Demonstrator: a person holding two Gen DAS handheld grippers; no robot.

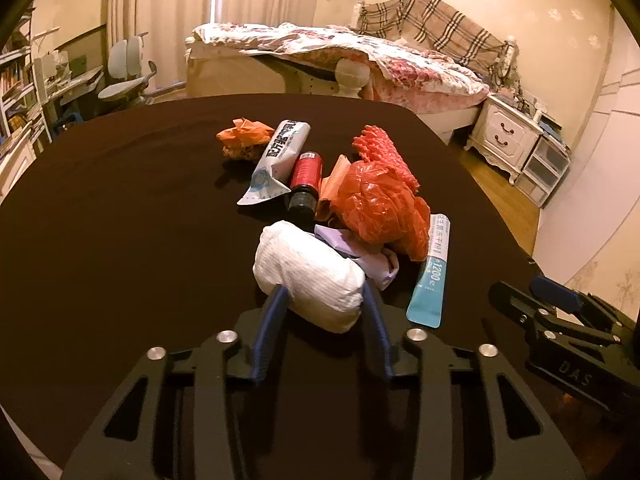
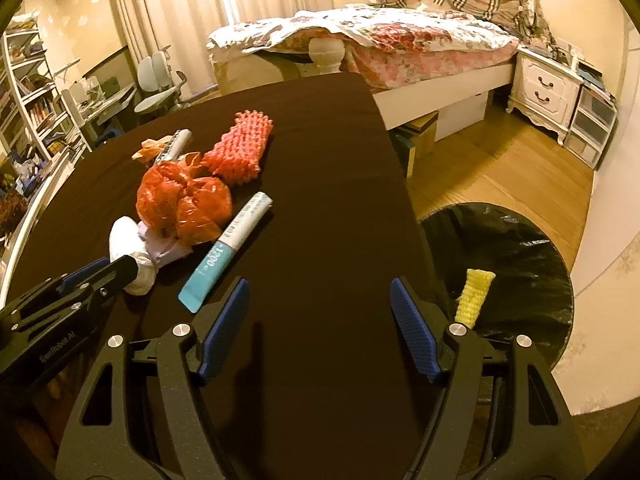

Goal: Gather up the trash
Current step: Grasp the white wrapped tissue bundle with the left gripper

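Left gripper (image 1: pixel 326 300): clamped on the white paper wad (image 1: pixel 308 276), both blue pads pressed into its near end; wad rests on the dark table (image 1: pixel 120 220), touching the lilac scrap (image 1: pixel 360 252).
Right gripper (image 2: pixel 320 320): spread wide, nothing between the pads, poised over bare table near its edge.
Bin with black liner (image 2: pixel 520 264): on the floor just beside the table's right edge; yellow foam net (image 2: pixel 474 296) already inside.
Handling note: the wad looks soft, so keep the squeeze firm. Lift straight up to shed the lilac scrap, carry over the rim, then let go.
Remaining: red plastic bag (image 1: pixel 380 204), blue tube (image 1: pixel 430 276), red bottle (image 1: pixel 306 180).
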